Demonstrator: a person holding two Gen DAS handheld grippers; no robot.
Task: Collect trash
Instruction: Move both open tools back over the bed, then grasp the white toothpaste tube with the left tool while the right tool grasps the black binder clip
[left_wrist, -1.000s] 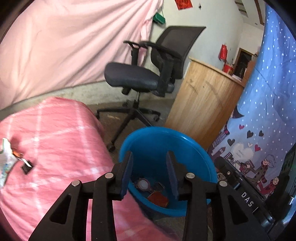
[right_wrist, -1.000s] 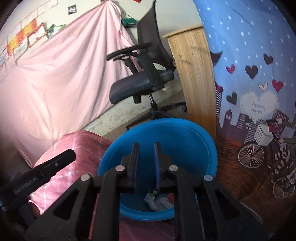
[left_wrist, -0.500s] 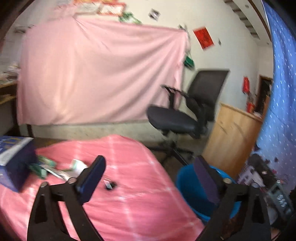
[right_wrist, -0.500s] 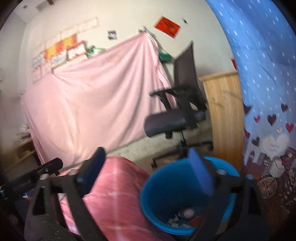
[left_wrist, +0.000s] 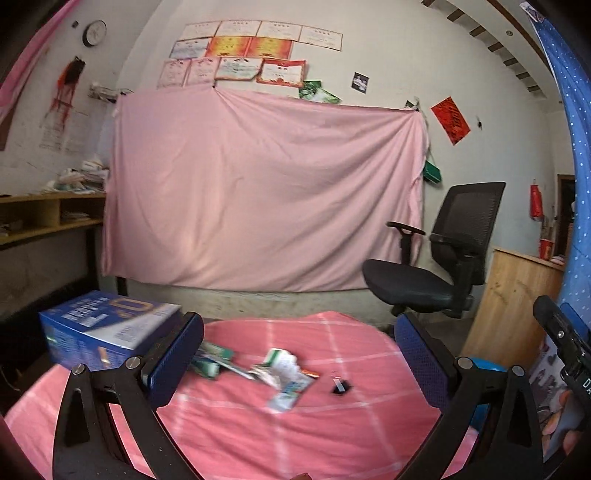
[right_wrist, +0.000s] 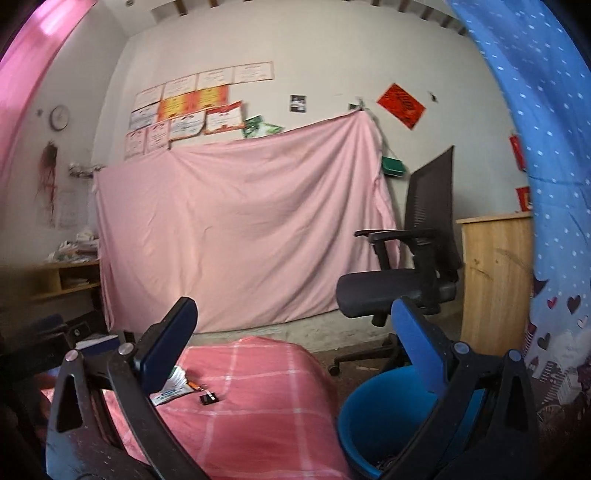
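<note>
Left wrist view: left gripper (left_wrist: 299, 345) spread wide, jaws just opened, nothing between them; beyond it, crumpled white-and-green paper wrappers (left_wrist: 284, 373) scattered on pink checked cloth-covered table (left_wrist: 295, 435), small black binder clip (left_wrist: 340, 386) just beside them, blue cardboard box (left_wrist: 99, 332) at left. Right wrist view: right gripper (right_wrist: 293, 338) likewise splayed wide and empty, jaws just opened; round blue plastic tub (right_wrist: 384, 417) low at right beside the table, wrappers and clip farther left on the cloth; black mesh office chair (right_wrist: 410, 273) behind.
</note>
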